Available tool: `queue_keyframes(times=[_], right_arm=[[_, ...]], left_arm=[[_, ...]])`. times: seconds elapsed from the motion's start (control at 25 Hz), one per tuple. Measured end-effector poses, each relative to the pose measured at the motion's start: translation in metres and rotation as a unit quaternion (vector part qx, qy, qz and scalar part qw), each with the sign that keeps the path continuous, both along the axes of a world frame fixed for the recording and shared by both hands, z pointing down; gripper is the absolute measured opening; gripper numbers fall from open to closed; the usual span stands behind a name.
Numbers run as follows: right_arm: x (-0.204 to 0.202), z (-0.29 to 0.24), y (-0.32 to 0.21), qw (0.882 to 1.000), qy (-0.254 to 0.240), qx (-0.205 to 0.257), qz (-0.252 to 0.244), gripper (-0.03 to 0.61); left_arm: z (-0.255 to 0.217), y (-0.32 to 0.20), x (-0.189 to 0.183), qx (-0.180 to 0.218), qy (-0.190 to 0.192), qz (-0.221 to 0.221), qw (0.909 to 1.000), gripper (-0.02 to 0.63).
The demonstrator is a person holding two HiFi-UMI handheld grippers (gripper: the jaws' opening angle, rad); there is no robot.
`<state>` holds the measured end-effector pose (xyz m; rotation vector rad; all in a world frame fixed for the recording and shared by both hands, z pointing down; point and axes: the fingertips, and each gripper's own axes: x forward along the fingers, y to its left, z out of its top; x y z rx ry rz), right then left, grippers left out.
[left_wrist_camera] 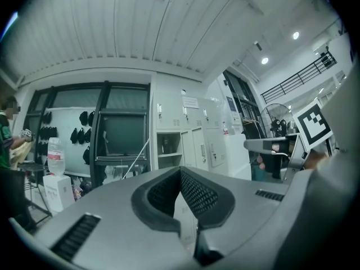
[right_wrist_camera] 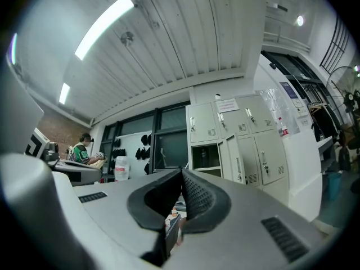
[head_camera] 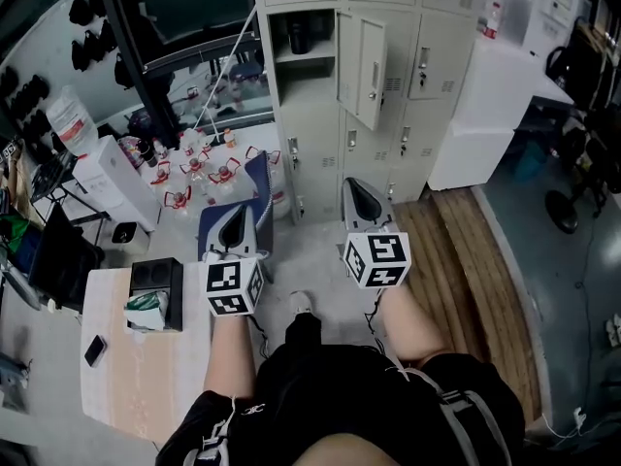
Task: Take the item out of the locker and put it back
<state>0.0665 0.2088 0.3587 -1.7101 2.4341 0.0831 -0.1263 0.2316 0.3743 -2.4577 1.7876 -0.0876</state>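
A grey bank of lockers (head_camera: 374, 85) stands ahead of me. One compartment (head_camera: 303, 42) is open, its door (head_camera: 369, 71) swung out to the right. A dark item (head_camera: 299, 37) stands on its upper shelf and shows small in the left gripper view (left_wrist_camera: 165, 145) and the right gripper view (right_wrist_camera: 203, 153). My left gripper (head_camera: 236, 214) and right gripper (head_camera: 364, 192) are held side by side at waist height, well short of the lockers. Both are shut with nothing between the jaws, whose tips meet in the left gripper view (left_wrist_camera: 180, 171) and the right gripper view (right_wrist_camera: 181, 172).
Several red-capped bottles (head_camera: 199, 168) stand on the floor left of the lockers. At my left is a table (head_camera: 126, 377) with a black box (head_camera: 155, 280) and a phone (head_camera: 95, 349). A white cabinet (head_camera: 485, 115) and wooden boards (head_camera: 466, 260) are on the right. A person (right_wrist_camera: 84, 149) sits far left.
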Motion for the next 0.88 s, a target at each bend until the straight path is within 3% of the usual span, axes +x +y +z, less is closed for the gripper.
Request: queue_keyframes(times=[0.16, 0.36, 0.88], right_arm=[[0.002, 0.008, -0.029, 1.0, -0.003, 0.002, 0.007, 0.014], [-0.001, 0.018, -0.094, 1.0, 0.0, -0.004, 0.014, 0.014], [-0.024, -0.01, -0.365, 1.0, 0.014, 0.006, 0.019, 0.014]], left_arm=[[0.011, -0.027, 0.007, -0.001, 0.001, 0.017, 0.9998, 0.011], [0.025, -0.096, 0.008, -0.008, 0.004, 0.025, 0.9996, 0.011], [-0.002, -0.379, -0.001, -0.003, 0.01, 0.048, 0.9988, 0.011]])
